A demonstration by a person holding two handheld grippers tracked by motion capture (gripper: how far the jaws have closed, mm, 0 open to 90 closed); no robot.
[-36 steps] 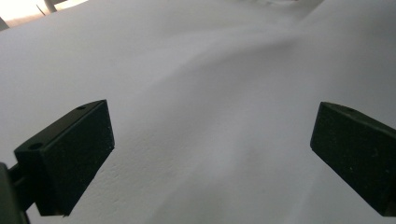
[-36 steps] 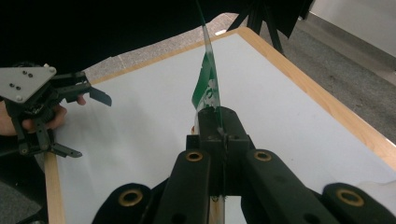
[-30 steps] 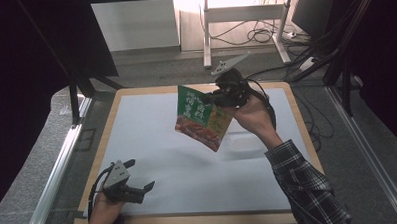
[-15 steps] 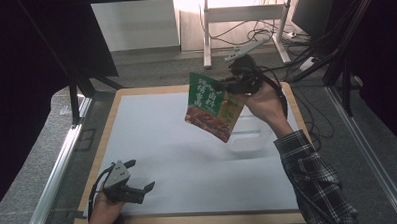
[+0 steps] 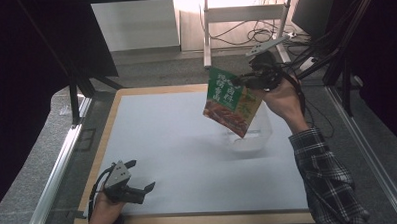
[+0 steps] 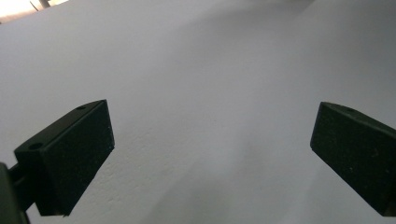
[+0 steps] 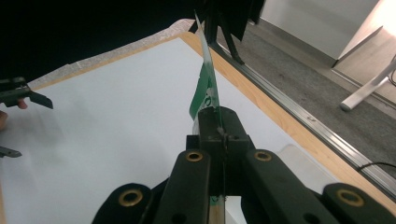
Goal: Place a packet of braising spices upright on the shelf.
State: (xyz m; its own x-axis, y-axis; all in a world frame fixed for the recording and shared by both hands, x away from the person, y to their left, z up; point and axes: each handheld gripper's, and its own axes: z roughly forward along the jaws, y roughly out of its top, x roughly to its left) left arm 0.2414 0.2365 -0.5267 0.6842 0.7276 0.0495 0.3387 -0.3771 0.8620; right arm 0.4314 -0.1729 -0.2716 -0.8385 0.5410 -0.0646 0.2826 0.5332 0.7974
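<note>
White mat (image 5: 187,142) covers the table inside a wooden frame (image 5: 107,135), and the risks sit mostly at its right end. At the near left corner, the left gripper (image 5: 139,190) rests low on the mat in the person's left hand (image 5: 104,211), and its own view shows the jaws wide apart with nothing between them. It looks idle, so the one hazard there is that it lies too far off to help if anything falls.

Farther right, a clear tub (image 5: 250,132) stands on the mat, hard to make out against the white. Above it hangs a green and red packet (image 5: 231,102), tilted, with its lower corner over the tub. The right gripper (image 5: 253,80) is clamped on the packet's top edge; in the right gripper view the jaws are pressed together with the thin packet (image 7: 205,79) standing edge-on between them.

That pinch takes only a narrow strip of slick film, so the packet may slip out or swing as the right hand (image 5: 283,96) turns. If it is open, its contents could miss the tub, since the corner hangs near the tub's left wall. A dropped packet could also knock the light tub aside.
</note>
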